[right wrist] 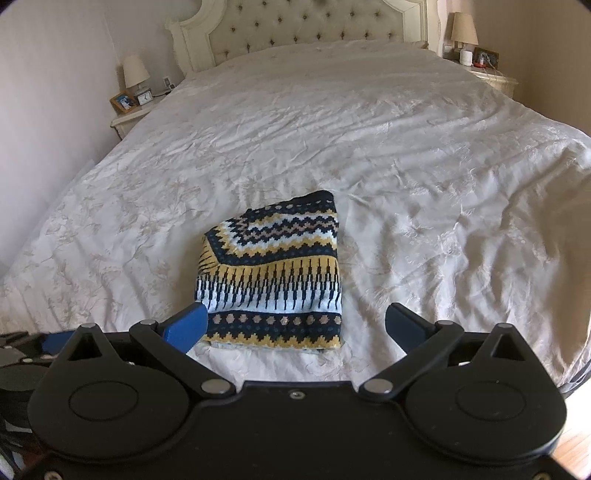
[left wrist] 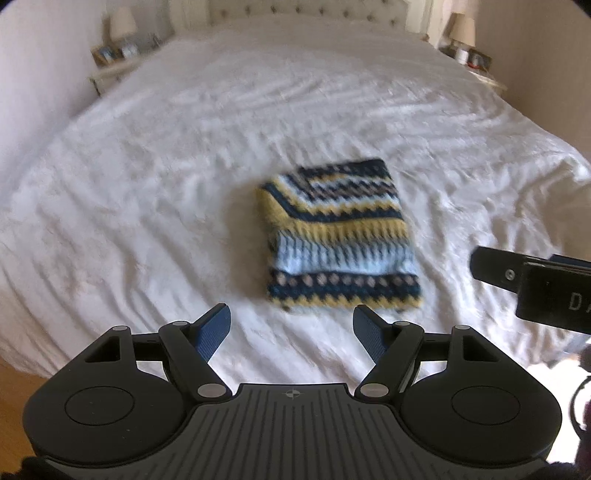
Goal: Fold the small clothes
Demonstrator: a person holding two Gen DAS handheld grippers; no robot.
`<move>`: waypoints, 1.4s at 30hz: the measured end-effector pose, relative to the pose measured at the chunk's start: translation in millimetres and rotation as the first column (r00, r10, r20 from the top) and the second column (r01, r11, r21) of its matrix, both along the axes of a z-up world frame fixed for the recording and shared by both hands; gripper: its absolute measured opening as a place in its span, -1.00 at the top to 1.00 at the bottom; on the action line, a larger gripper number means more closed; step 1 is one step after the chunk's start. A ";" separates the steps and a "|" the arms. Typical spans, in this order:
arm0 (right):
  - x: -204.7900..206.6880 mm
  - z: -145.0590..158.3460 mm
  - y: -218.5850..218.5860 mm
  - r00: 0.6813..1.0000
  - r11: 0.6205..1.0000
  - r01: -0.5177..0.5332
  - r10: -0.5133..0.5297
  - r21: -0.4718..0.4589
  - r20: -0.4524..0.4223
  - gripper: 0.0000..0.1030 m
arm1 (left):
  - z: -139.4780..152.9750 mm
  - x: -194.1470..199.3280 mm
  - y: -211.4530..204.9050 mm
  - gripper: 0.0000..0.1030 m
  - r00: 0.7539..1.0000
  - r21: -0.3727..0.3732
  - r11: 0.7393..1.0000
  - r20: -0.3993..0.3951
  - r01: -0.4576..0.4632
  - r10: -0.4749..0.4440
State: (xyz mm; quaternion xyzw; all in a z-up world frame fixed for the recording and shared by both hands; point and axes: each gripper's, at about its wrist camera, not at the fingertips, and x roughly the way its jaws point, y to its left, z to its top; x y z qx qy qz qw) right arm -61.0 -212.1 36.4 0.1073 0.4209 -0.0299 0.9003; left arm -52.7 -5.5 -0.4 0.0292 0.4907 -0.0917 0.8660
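Note:
A small knitted sweater [left wrist: 338, 240] in navy, yellow and white bands lies folded into a compact rectangle on the white bedspread [left wrist: 147, 184]. It also shows in the right wrist view [right wrist: 273, 273]. My left gripper [left wrist: 290, 323] is open and empty, held above the bed just short of the sweater's near edge. My right gripper [right wrist: 295, 321] is open and empty, its blue fingers [right wrist: 186, 325] spread on either side of the sweater's near edge, above it. The right gripper's body shows at the right edge of the left wrist view [left wrist: 532, 284].
The wide bed has a tufted headboard [right wrist: 306, 29]. Nightstands with lamps stand at the left [right wrist: 135, 92] and right [right wrist: 476, 55] of the headboard. A wall runs along the bed's left side. Wooden floor [left wrist: 18, 384] shows below the bed's near edge.

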 end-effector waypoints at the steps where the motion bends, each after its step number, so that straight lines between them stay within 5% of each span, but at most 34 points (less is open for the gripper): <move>1: -0.5 -0.1 0.8 1.000 1.000 -0.002 0.002 0.002 0.000 -0.97 | -1.2 0.0 1.0 -0.40 1.000 -0.008 1.000 -0.012 0.003 -0.003; 42: 4.6 -8.0 13.9 1.000 0.998 0.025 -0.024 0.056 -0.005 -0.97 | -11.3 4.9 0.5 -0.40 0.999 0.036 0.999 -0.013 0.032 -0.032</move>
